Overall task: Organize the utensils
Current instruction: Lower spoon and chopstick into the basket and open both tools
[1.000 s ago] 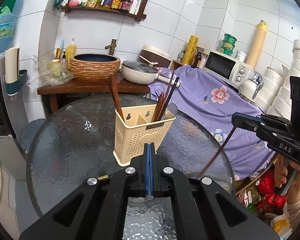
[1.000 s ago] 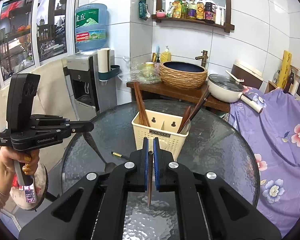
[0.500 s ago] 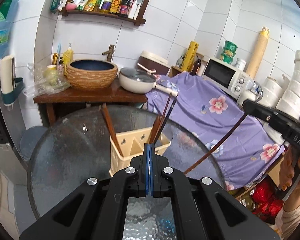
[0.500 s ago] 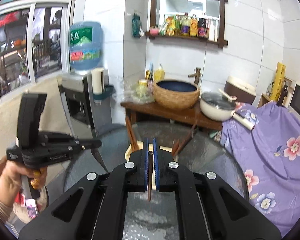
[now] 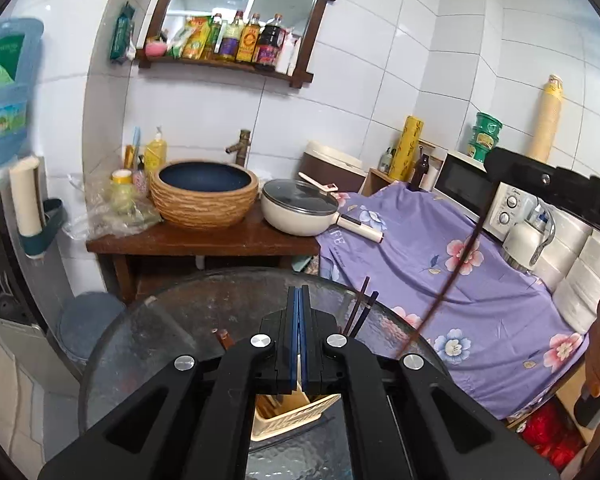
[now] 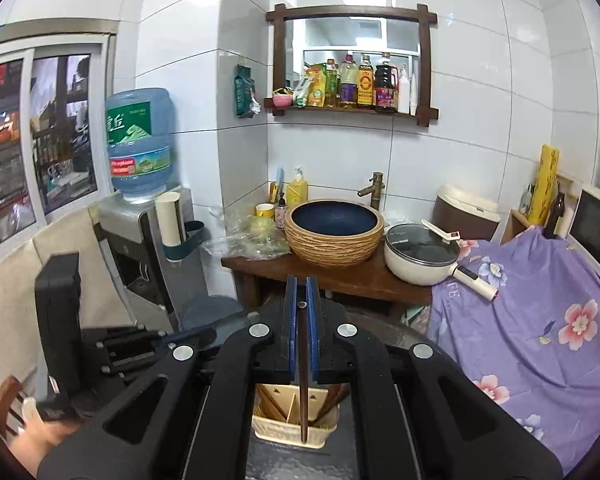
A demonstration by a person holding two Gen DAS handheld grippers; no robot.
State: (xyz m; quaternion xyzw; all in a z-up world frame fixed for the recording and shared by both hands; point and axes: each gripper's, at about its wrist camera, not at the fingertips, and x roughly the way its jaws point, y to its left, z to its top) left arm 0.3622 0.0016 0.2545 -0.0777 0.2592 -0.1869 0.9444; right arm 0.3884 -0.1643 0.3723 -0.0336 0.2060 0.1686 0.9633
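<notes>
A cream utensil basket [image 6: 268, 428] stands on the round glass table [image 5: 160, 340], mostly hidden under my fingers in both views. My right gripper [image 6: 300, 280] is shut on a brown chopstick [image 6: 303, 400] that hangs down over the basket; from the left wrist view it slants down [image 5: 448, 276] from that gripper [image 5: 490, 166]. My left gripper [image 5: 299, 292] is shut, pads together. Its tip [image 6: 204, 336] is partly hidden now; the earlier frames showed a dark spoon hanging from it. Other chopsticks [image 5: 362, 308] stick up out of the basket.
Behind the table a wooden stand carries a woven basin [image 5: 204, 192] and a lidded white pan [image 5: 300, 208]. A purple flowered cloth [image 5: 480, 300] covers furniture on the right, beside a microwave [image 5: 468, 184]. A water dispenser [image 6: 140, 216] stands at the left.
Both grippers have risen well above the table. The basket has sunk to the bottom of both views, and the chopstick in the right gripper has come up over it.
</notes>
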